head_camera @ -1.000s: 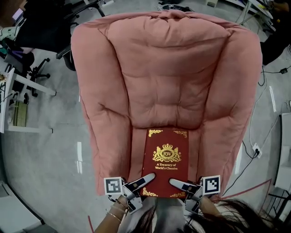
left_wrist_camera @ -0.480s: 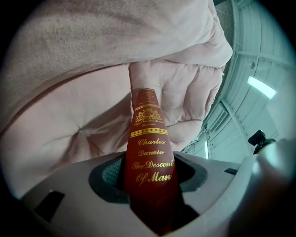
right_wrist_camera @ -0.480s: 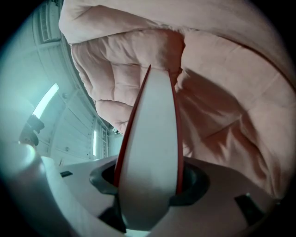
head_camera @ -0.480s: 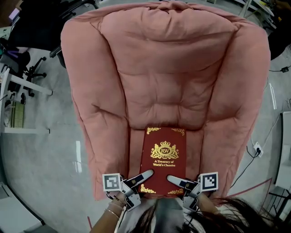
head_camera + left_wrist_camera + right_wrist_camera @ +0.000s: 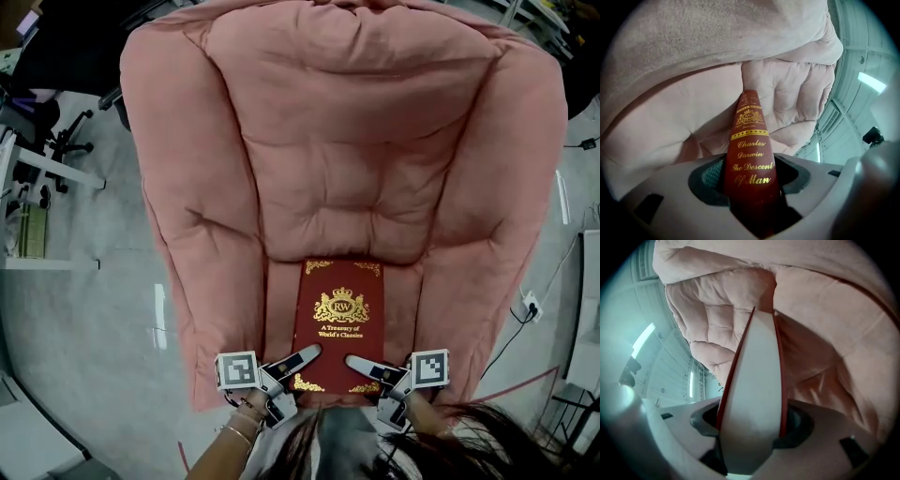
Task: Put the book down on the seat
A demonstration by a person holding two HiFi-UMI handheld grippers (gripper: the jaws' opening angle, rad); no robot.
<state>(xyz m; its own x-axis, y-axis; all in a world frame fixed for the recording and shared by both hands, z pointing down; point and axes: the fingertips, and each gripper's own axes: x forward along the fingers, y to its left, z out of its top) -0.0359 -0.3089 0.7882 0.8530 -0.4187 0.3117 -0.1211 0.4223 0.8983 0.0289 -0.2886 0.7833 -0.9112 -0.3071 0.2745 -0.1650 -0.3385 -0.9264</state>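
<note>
A dark red hardback book [image 5: 341, 323] with gold lettering lies flat over the seat [image 5: 279, 300] of a big pink padded armchair [image 5: 337, 159]. I cannot tell whether it rests on the cushion. My left gripper [image 5: 298, 362] is shut on the book's near left corner. In the left gripper view the gold-lettered spine [image 5: 750, 154] stands clamped between that gripper's [image 5: 752, 190] jaws. My right gripper [image 5: 364, 367] is shut on the near right corner. The right gripper view has the white page edge [image 5: 754, 394] filling that gripper's [image 5: 752, 430] jaws.
The chair's padded arms [image 5: 187, 244] rise on both sides of the seat. On the grey floor are a black office chair [image 5: 56, 131] and a white shelf [image 5: 28, 230] at the left, and a socket with cables [image 5: 527, 309] at the right.
Both grippers and the book have sunk a little toward the seat. The chair now fills more of the head view. The grip on the book is unchanged.
</note>
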